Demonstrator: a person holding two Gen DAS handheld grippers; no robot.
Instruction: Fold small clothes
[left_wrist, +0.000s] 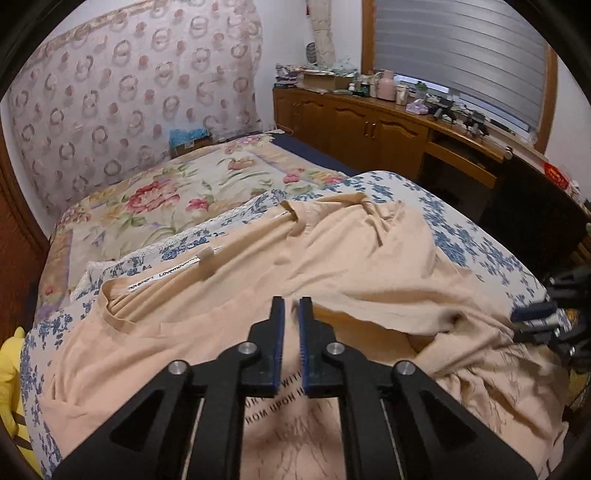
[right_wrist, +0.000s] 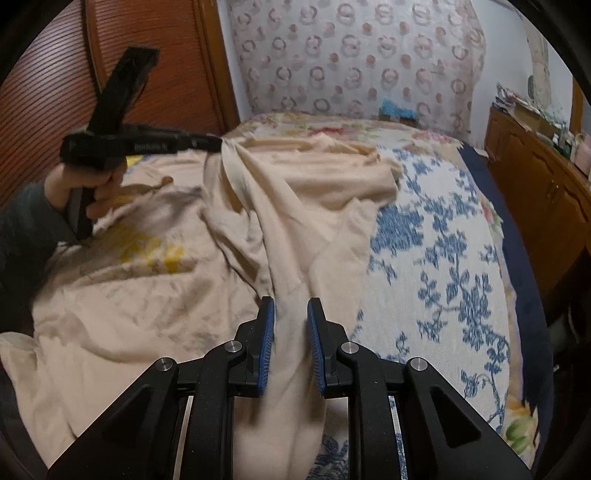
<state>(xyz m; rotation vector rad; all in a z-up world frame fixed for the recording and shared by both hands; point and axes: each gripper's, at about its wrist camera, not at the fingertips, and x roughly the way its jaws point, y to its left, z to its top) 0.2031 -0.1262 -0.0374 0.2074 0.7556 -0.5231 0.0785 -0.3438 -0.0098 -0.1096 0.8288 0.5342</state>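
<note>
Bottom centre of the right wrist view: right gripper (right_wrist: 290, 317) clenched on a bunched fold of the beige T-shirt (right_wrist: 155, 280), cloth running up between the blue pads (right_wrist: 266, 332) and pulled into a taut ridge toward upper left. At far end of that ridge, left gripper (right_wrist: 218, 142) pinching a gathered peak of the same shirt, lifted off the bed, held level by a hand (right_wrist: 86, 184) in a grey sleeve (right_wrist: 26, 218) at left edge. In the left wrist view, left gripper (left_wrist: 291, 308) nearly closed, narrow slit between pads, tilted down over the shirt's neckline (left_wrist: 122, 314) and printed front. Shirt spread rumpled across the blue floral bedspread (right_wrist: 443, 266), wooden cabinets (left_wrist: 354, 125) beyond at upper right
</note>
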